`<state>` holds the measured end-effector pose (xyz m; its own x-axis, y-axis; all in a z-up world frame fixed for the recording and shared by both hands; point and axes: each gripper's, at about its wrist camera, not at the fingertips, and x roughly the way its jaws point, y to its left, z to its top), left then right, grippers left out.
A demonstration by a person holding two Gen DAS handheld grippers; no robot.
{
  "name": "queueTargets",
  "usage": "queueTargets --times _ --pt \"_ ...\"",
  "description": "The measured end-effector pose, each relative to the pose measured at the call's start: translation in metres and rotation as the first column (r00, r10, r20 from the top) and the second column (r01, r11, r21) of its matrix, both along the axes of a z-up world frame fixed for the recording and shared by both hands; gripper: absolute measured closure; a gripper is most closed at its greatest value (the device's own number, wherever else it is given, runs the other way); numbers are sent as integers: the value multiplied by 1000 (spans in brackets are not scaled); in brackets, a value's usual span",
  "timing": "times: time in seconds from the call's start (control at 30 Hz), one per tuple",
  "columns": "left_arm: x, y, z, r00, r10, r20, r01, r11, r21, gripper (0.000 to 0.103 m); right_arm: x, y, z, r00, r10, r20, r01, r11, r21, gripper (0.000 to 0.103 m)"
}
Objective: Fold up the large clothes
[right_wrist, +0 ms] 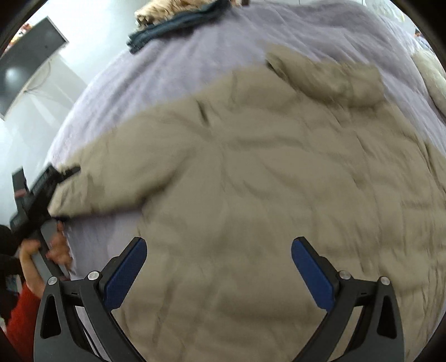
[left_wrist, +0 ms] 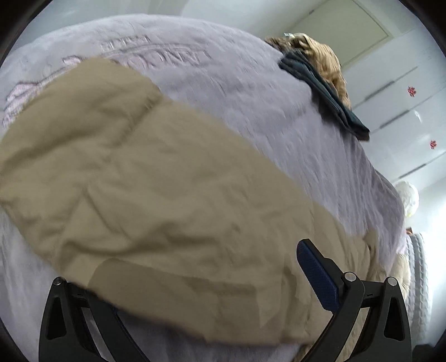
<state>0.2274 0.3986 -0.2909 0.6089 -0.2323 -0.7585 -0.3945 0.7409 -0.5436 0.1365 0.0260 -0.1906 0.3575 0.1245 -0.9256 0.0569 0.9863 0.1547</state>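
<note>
Sleeve-fold step: left gripper [right_wrist: 65, 171] jaws grip the coat [right_wrist: 251, 181] cuff, right gripper [right_wrist: 218, 267] wide, empty; next carry the cuff across.

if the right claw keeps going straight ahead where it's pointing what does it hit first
Most likely the beige jacket, spread on the lilac blanket. The right claw is open with the fabric directly ahead, though depth is unclear.

The jacket [right_wrist: 251, 181] lies spread on the bed [right_wrist: 172, 64]; folded clothes [right_wrist: 172, 25] sit at its far edge, seemingly stacked.
</note>
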Motion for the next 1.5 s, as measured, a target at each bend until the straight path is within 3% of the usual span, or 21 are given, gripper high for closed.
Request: queueTargets --times 0.07,0.1,0.13,0.17,0.2,0.23,0.33,0.43,0.6,0.77,0.9,1.0,1.1,1.17,1.23,1.33,1.4,1.47,1.5 --pt "5 4 3 1000 20 -1 -20 999 48 12 21 5 0 1000 -12 25 10 999 46 11" --pt "4 4 2 1000 22 -7 -22 998 60 28 31 7 -2 999 -17 30 15 997 74 30" --pt "6 6 2 1000 21 -14 -20 997 72 49 40 9 -5 999 -22 28 19 995 93 60" --pt "10 8 1 1000 8 -20 -7 997 73 61 52 11 -10 999 -32 18 30 994 102 77" --pt "11 11 1 1000 -10 -17 11 998 57 82 58 13 -12 999 -44 17 42 994 104 92" --pt "14 13 2 1000 -22 -18 23 999 42 86 66 13 -16 998 -60 20 58 992 115 93" --pt "9 9 18 999 -47 -3 47 993 104 86 81 19 -25 998 -53 30 47 986 162 94" --pt "3 -1 48 994 -99 46 89 978 189 86 92 33 -43 1000 -3 17 0 983 182 94" --pt "4 -32 104 967 -209 148 167 953 251 86 100 38 -79 998 -6 -55 19 972 235 94" --pt "3 -104 157 901 -360 243 273 904 328 86 104 31 -90 997 23 -69 -4 963 269 94" --pt "1 -167 187 839 -467 278 355 858 371 86 86 1 -71 997 17 -71 7 943 332 94" --pt "2 -229 193 779 -572 259 436 790 431 86 56 -34 -52 999 -27 -29 35 947 318 94" --pt "0 -294 180 710 -674 205 531 703 473 86 22 -89 -34 994 -111 6 105 959 264 94" --pt "-3 -341 164 655 -740 152 585 625 517 86 1 -133 -28 982 -188 1 182 955 234 94" --pt "-15 -392 138 609 -790 70 598 515 614 86 -19 -170 -27 966 -258 -16 255 943 213 94" --pt "-24 -441 92 552 -831 -65 681 404 611 86 -46 -220 -30 941 -336 -42 338 922 188 94" --pt "-29 -456 69 527 -839 -133 731 368 575 86 -60 -240 -34 934 -353 -59 358 917 178 94" --pt "-36 -463 57 530 -829 -179 739 348 577 82 -67 -252 -38 931 -356 -76 364 914 177 94" --pt "-39 -463 55 534 -823 -190 738 346 579 60 -67 -252 -38 932 -353 -79 362 915 180 94"
